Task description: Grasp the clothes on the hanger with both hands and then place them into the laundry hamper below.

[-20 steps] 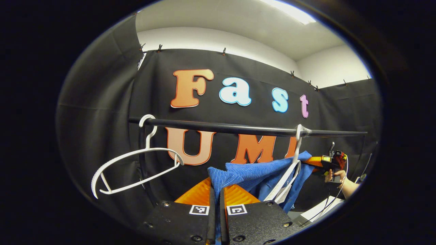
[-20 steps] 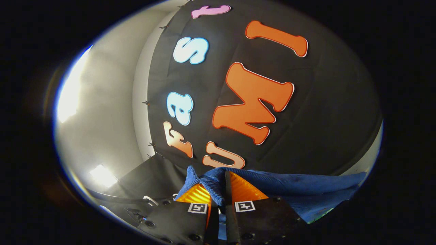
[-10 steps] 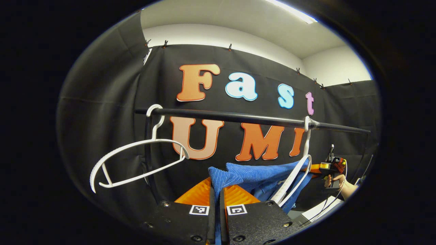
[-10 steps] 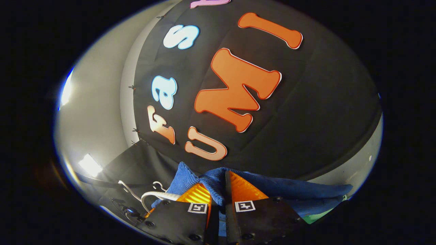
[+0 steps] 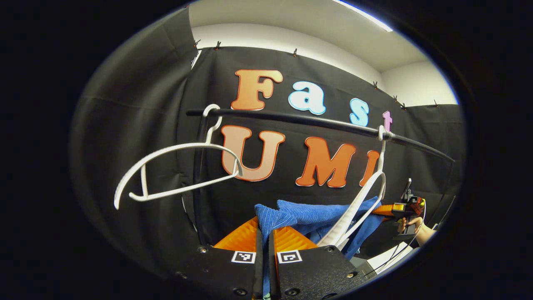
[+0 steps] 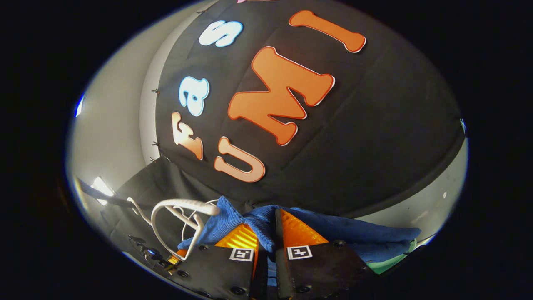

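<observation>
1. I am pinching a fold of the blue garment (image 5: 310,214) with the left gripper (image 5: 264,233) at the bottom centre of the left gripper view; both fingers are pressing on the cloth with barely any gap between them.
2. I am clamping another fold of the same blue garment (image 6: 345,229) with the right gripper (image 6: 266,237) at the bottom centre of the right gripper view, fingers pressed together on the fabric.
3. In the left gripper view the cloth is stretching from my fingers toward the lower right, where the right gripper (image 5: 385,209) and the hand (image 5: 416,233) holding it are showing farther off.
4. A white hanger (image 5: 358,208) is hanging from the black rail (image 5: 300,119) at the right of that view, and its lower loop is lying across the blue cloth.
5. A second, empty white hanger (image 5: 175,171) is hanging at the left end of the rail, tilted.
6. In the right gripper view a white hanger (image 6: 179,212) is showing at the lower left, just beside the cloth's edge.
</observation>
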Action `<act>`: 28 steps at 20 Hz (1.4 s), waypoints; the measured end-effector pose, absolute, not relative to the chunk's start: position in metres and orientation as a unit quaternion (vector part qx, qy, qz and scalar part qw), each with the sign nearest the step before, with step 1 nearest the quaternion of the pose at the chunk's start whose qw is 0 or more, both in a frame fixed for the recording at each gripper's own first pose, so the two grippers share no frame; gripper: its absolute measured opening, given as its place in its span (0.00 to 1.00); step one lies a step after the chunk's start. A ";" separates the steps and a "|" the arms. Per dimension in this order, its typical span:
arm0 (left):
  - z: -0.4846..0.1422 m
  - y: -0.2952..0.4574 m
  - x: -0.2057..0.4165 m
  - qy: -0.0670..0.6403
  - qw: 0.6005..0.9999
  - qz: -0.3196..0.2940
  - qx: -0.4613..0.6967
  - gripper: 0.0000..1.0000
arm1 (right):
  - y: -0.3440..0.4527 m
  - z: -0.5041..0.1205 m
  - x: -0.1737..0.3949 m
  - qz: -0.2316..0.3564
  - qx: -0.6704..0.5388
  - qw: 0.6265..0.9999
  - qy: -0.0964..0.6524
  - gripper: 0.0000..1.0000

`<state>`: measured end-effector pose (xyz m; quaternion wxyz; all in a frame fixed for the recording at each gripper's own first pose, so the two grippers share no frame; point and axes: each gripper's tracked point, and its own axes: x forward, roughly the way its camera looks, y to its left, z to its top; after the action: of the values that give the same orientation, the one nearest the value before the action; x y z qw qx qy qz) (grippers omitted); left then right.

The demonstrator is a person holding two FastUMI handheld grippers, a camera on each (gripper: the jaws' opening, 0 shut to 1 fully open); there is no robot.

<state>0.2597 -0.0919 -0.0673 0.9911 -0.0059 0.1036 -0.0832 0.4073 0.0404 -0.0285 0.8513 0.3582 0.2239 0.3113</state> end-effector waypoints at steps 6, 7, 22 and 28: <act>-0.103 -0.078 0.233 0.130 0.989 -0.065 -0.029 0.06 | 0.037 -0.059 0.388 0.296 0.351 0.855 0.242 0.16; -0.109 -0.077 0.228 0.135 0.989 -0.062 -0.028 0.06 | 0.037 -0.064 0.385 0.292 0.348 0.856 0.246 0.16; -0.187 -0.114 0.194 0.198 0.976 -0.088 -0.026 0.05 | 0.016 -0.112 0.335 0.243 0.364 0.858 0.270 0.14; -0.207 -0.163 0.189 0.216 0.967 -0.133 -0.021 0.05 | 0.025 -0.129 0.313 0.241 0.370 0.850 0.287 0.14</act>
<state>0.1887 -0.1626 -0.2069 0.9670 -0.0210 0.2164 -0.1329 0.3127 0.0247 -0.1291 0.8504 0.3697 0.2866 0.2411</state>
